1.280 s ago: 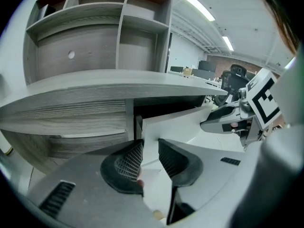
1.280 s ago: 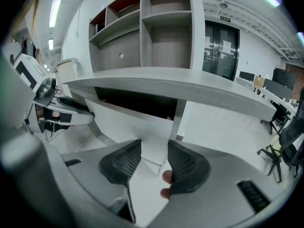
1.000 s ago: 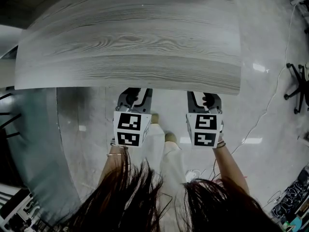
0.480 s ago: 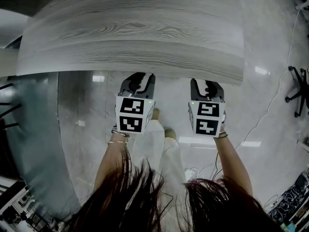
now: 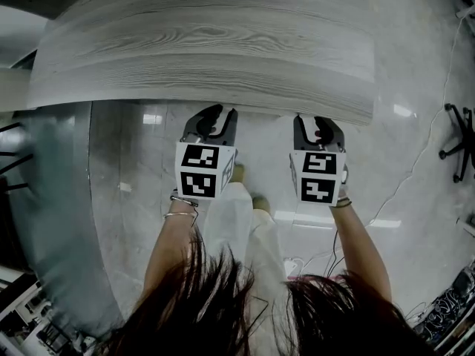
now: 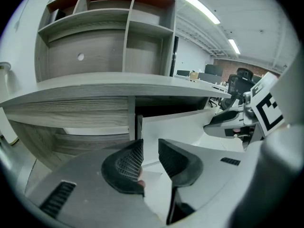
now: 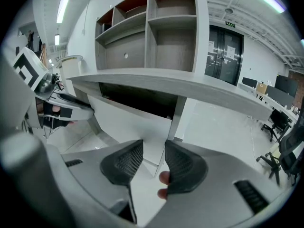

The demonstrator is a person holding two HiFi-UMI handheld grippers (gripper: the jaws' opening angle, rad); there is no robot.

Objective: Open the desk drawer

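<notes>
Working, by the look of it, at the taking-hold step, with no pull begun. Holding the left gripper [image 6: 150,151] under the front lip of the grey wood-grain worktop [image 5: 208,50], its jaws parted around the left lower corner of the white flat drawer front [image 6: 175,125], the pads not visibly pressing on it. Finding this drawer front just below the worktop, under a dark gap, and hidden from the head view by the worktop itself. Holding the right gripper [image 7: 153,152] at the right lower corner, its jaws having just been closing, with that corner between them but not clenched. Judging the good way so: closing both pairs of jaws fully on the lower edge first, then pulling both sides together, straight and level toward the body, so as not to be skewing the drawer on its runners. Minding also the bare fingertips [image 7: 164,177] beside the right pad, to be keeping them out of the pinch.

Around, from the left: standing beside the worktop, a grey upright side panel [image 5: 52,199]; rising at the back of the worktop, an open grey wooden shelf unit [image 6: 127,51]; standing right in the pull path, the person's own pale trousers [image 5: 231,225] and light shoes [image 5: 237,173], so probably needing a small step back; lying well apart at far right on the glossy pale floor [image 5: 133,191], a black office chair base [image 5: 459,128], not hindering.
</notes>
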